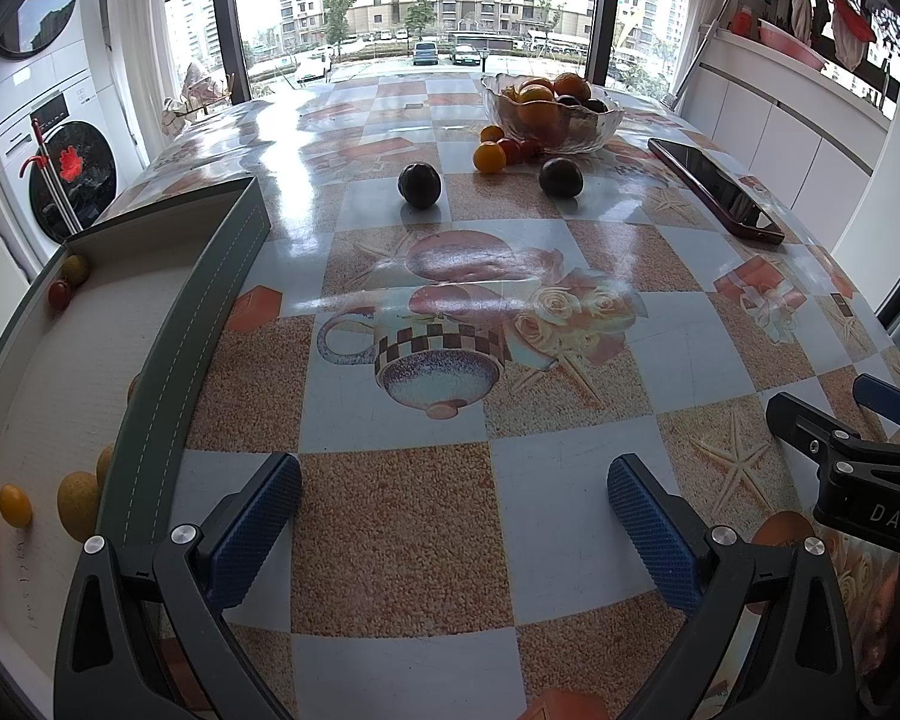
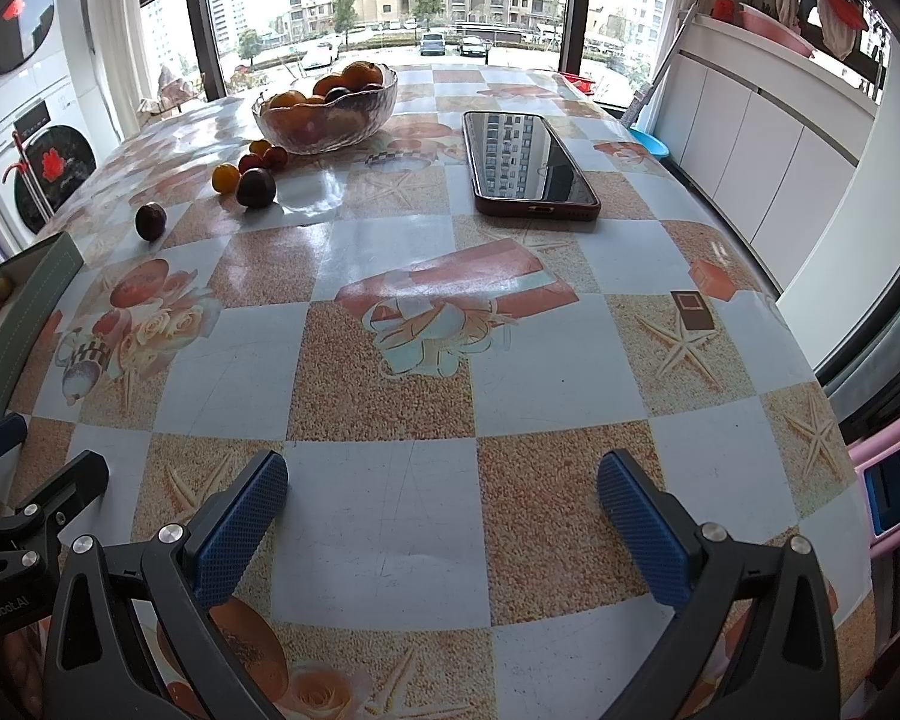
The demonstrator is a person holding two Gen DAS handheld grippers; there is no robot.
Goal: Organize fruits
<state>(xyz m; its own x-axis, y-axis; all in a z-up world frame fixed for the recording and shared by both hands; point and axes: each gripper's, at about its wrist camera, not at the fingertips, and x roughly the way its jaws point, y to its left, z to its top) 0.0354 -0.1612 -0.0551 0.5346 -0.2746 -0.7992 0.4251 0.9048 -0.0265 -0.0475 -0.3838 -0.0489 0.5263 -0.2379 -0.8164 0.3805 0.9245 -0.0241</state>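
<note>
On the far left of the table sits a grey tray [image 1: 222, 312] with a pale inside, and it's got a few small fruits in it already: a yellowish one and a little red one up in the far corner [image 1: 69, 282], plus some yellow and orange ones along the near end [image 1: 42, 510]. Next over, the left gripper [image 1: 453, 516] hovers low over the checkered tablecloth [image 1: 390, 528], blue pads spread wide, nothing between them. Further back, a dark plum [image 1: 420, 184] sits alone, then a yellow tomato [image 1: 489, 156] with a couple of small red and orange ones behind it, and a second plum [image 1: 561, 177] just beside those. Right behind that bunch is the glass bowl [image 2: 330, 138] piled with oranges and a dark fruit. A phone [image 2: 525, 163] lies flat to the right of the bowl. Right gripper [image 2: 441, 516] is near the front edge too, fingers wide apart and empty
</note>
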